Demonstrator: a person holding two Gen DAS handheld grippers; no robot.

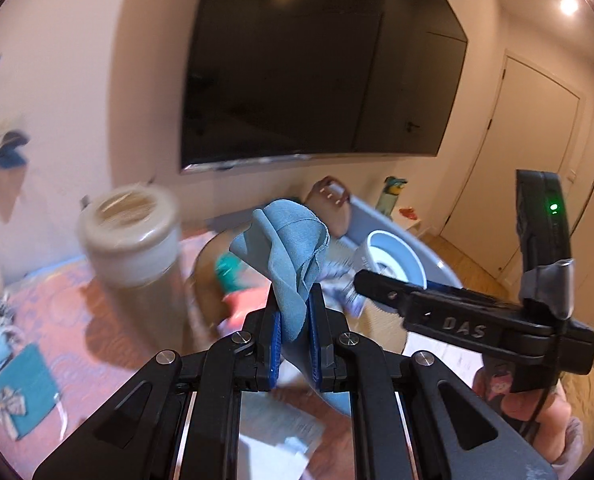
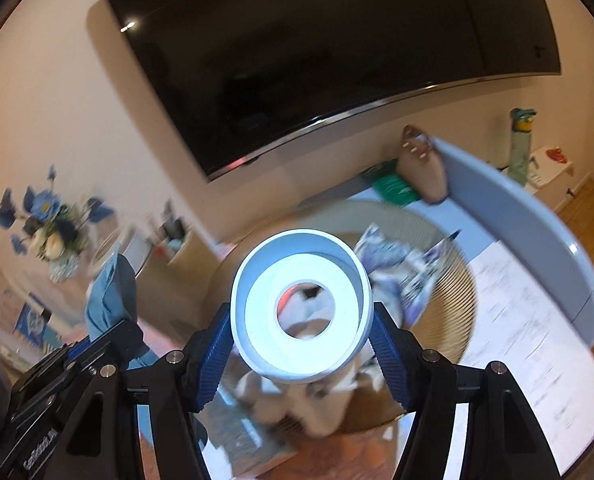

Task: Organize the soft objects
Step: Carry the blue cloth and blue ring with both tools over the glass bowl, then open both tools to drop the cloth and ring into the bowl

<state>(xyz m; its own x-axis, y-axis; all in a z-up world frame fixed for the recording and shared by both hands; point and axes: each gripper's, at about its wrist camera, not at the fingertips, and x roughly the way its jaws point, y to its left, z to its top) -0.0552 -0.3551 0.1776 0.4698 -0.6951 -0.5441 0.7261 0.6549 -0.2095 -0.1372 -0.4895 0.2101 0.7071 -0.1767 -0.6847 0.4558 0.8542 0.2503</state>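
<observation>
Above the woven basket [image 2: 453, 304], the right gripper [image 2: 303, 354] has its jaws clenched on the sides of a pale blue ring-shaped object [image 2: 303, 312], hollow centre facing the camera, probably so it can drop straight among the patterned fabric [image 2: 401, 276] and plush items already gathered there. Just to its left, the left gripper [image 1: 295, 344] grasps a blue cloth [image 1: 293, 248] by a pinched fold, the rest bunching upward, clear of the cluttered tabletop [image 1: 69, 312], seemingly waiting its turn for the same basket.
</observation>
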